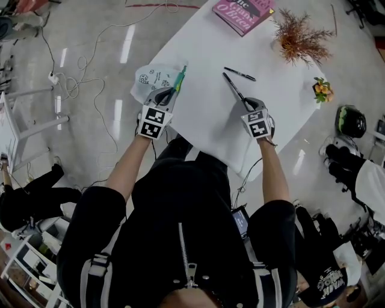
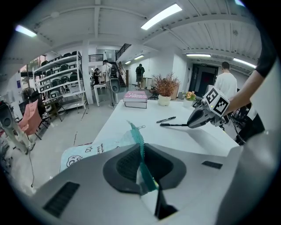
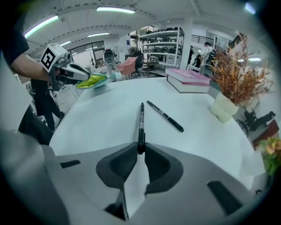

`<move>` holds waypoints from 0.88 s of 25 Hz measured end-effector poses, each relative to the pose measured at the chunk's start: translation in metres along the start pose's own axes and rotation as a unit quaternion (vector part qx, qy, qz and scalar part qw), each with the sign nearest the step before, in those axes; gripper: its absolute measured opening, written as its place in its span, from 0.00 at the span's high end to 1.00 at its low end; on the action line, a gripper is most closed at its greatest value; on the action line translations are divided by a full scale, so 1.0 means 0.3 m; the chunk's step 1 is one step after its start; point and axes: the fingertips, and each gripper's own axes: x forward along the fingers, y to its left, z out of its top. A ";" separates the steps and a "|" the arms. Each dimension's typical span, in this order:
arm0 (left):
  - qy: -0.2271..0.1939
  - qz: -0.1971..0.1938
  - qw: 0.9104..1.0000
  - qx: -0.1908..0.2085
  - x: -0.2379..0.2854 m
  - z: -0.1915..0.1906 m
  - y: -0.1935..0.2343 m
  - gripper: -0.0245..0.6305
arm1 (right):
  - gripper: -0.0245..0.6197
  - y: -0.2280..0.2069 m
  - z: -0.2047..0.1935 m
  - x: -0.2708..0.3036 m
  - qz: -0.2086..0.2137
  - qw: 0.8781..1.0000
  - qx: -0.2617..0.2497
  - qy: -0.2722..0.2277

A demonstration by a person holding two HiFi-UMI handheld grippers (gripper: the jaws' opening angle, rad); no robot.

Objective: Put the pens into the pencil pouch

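The white table filled most of my head view. It stood cornerwise to me, with its far end at the top of the picture. On that far end a pink book lay flat, and near it stood a dried reddish plant in a pale pot.

At the left edge of the table lay the pencil pouch. It was of pale blue-white cloth with small black cartoon drawings and some print on it, and a teal zipper ran along its mouth. My left tool was clenched on this zipper edge. In the left gripper view the teal band stood on its edge between the two dark pads, and it rose out of them toward the table.

My right tool was on the right half of the table, well apart from the pouch, and it pointed steeply down. Its jaws were nearly together and gripped the near end of a black pen. The rest of this pen lay on the table and pointed away from me.

A second black pen lay loose just beside it, on the right, at an angle to the first and not touching it.
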 end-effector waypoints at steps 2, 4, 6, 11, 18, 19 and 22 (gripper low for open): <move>-0.001 0.001 1.000 -0.002 -0.002 0.000 0.001 0.89 | 0.86 0.010 0.009 -0.017 0.002 1.000 -0.004 -0.004; -0.002 0.002 1.000 -0.003 -0.002 0.002 0.001 0.89 | 0.87 0.022 0.020 -0.035 0.004 1.000 -0.009 -0.009; -0.002 0.001 1.000 -0.003 -0.004 0.003 0.001 0.89 | 0.87 0.037 0.033 -0.055 0.008 1.000 -0.014 -0.016; -0.002 -0.003 1.000 -0.001 -0.013 0.000 0.002 0.89 | 0.87 0.102 0.082 -0.113 0.028 0.999 -0.028 -0.037; -0.005 -0.008 1.000 0.002 -0.023 -0.005 0.005 0.89 | 0.87 0.231 0.165 -0.180 0.082 0.992 -0.059 -0.074; -0.005 -0.008 1.000 0.002 -0.025 -0.005 0.005 0.89 | 0.87 0.249 0.177 -0.188 0.087 0.991 -0.066 -0.078; -0.005 -0.010 1.000 0.002 -0.031 -0.005 0.005 0.89 | 0.87 0.295 0.215 -0.208 0.100 0.988 -0.083 -0.086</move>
